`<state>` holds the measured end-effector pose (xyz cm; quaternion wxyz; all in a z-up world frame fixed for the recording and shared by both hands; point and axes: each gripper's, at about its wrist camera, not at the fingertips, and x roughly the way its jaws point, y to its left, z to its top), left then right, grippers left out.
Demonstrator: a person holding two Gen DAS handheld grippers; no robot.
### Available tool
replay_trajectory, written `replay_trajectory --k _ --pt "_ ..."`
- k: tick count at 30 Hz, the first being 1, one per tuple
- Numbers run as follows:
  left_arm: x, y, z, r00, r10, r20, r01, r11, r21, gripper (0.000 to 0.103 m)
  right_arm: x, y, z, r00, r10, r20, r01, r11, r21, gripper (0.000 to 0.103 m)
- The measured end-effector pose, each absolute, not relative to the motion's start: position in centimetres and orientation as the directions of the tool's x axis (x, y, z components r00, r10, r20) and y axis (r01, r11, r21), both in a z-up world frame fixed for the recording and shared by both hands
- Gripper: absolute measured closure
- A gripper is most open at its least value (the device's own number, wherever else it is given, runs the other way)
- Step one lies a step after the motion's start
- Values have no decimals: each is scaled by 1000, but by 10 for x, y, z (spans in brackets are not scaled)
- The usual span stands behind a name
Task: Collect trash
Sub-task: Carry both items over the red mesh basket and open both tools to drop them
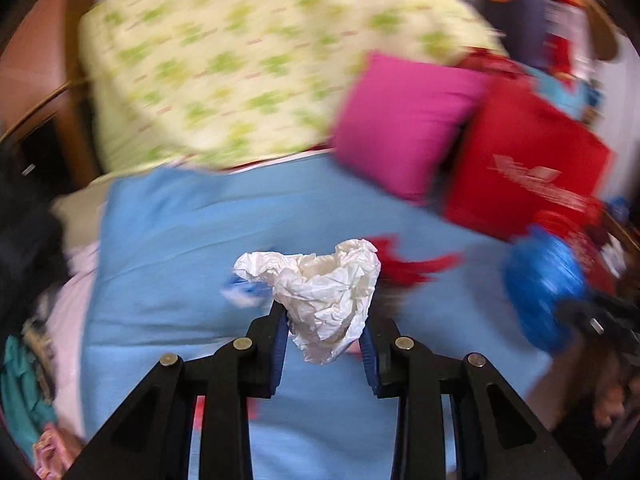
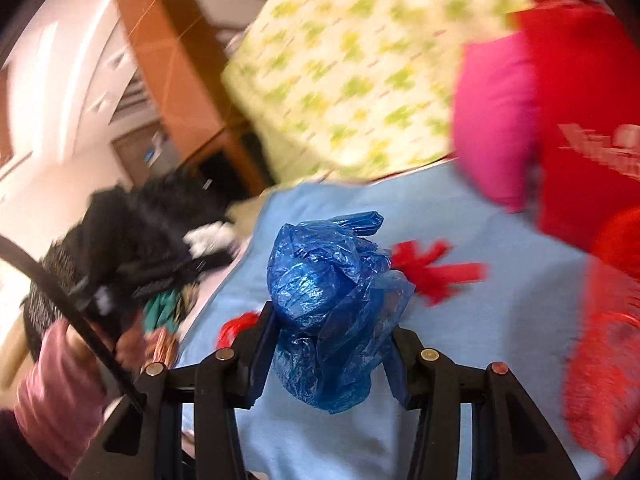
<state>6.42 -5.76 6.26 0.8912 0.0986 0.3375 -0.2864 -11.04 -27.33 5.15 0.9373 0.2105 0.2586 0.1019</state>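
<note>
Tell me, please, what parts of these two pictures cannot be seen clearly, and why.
- White print on the red bag, left wrist view: motion blur makes it unreadable; the right wrist view cuts it at the edge.
- Red scrap on the blue sheet: too blurred to identify.
- Dark pile, right wrist view: blurred, contents unclear.
- Lower part of the blue plastic bag: hidden between the fingers.

bed: blue sheet (image 1: 280,208) | green-patterned pillow (image 1: 248,52) | wooden headboard (image 2: 180,64) | pale wall (image 2: 52,80)
</note>
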Motion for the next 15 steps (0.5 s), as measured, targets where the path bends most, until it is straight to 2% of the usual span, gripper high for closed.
replay_trajectory --k 8,15 --pt "-10 -207 79 415 -645 -641 779 616 -116 68 -198 -390 65 880 83 -468 178 856 486 52" --pt "-46 -311 58 286 -665 -690 842 518 -151 64 -226 -469 33 847 -15 -531 343 779 525 50"
